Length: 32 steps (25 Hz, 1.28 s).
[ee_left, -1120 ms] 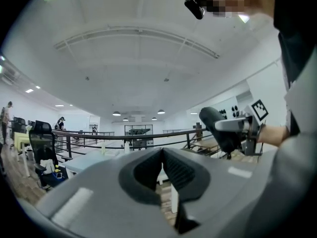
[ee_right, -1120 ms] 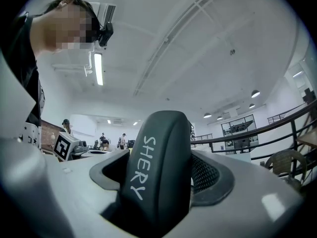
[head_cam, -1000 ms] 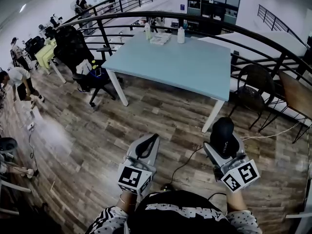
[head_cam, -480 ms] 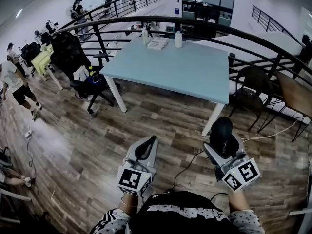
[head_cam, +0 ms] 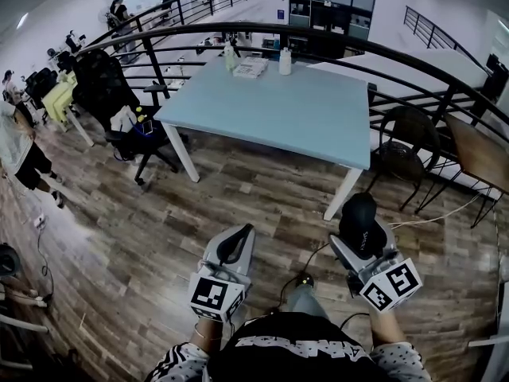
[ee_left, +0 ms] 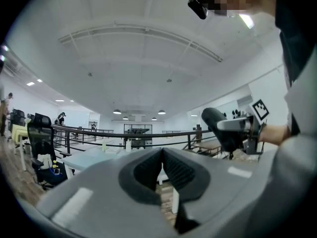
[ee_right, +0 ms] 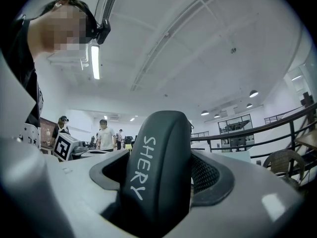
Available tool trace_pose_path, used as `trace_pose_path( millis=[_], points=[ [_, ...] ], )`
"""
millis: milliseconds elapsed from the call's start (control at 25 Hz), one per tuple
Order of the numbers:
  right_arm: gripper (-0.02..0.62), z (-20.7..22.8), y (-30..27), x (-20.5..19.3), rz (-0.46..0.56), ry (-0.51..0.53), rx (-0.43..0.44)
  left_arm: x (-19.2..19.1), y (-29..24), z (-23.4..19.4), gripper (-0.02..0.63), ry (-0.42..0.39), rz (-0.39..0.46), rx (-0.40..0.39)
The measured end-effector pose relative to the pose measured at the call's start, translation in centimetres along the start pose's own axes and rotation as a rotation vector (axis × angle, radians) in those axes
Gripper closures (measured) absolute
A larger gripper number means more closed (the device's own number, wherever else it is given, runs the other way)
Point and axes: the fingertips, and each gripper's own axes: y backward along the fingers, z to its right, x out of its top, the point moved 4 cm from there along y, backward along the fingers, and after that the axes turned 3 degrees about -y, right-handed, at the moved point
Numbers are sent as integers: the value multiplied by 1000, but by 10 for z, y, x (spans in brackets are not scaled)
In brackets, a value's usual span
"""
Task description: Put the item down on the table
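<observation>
A black oblong case [head_cam: 359, 219] with white lettering stands upright between the jaws of my right gripper [head_cam: 363, 231], which is shut on it. It fills the right gripper view [ee_right: 159, 168] and hides what lies ahead. My left gripper [head_cam: 238, 243] is held beside it, shut, with its pads [ee_left: 171, 168] pressed together and nothing between them. Both are held over the wooden floor, well short of the light blue table [head_cam: 278, 110]. The left gripper view shows the case [ee_left: 221, 129] off to the right.
Two bottles [head_cam: 285, 60] and a white tray [head_cam: 250, 68] stand at the table's far end. A black office chair [head_cam: 119, 102] is at its left, dark chairs [head_cam: 409, 146] at its right, a curved black railing [head_cam: 334, 38] behind. A cable [head_cam: 306, 261] runs on the floor.
The view has moved forward, so the table sits slightly closer and lower left. A foot now shows between the grippers. Both grippers keep their pose and hold.
</observation>
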Motion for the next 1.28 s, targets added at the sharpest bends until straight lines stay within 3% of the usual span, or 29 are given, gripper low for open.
trace_pose_path(
  millis=[600,1080,1280],
  points=[
    [219,52,-104,-6,10,-53,147,-8,-49,-58,606,-32,-41,149],
    [219,132,-172,-1,-10,-76,150,-9,-143,-93,606,-4,-81,173],
    [219,165,-192,6,0,-83,166,4,-180,-100,606,-34,-53,188]
  ],
)
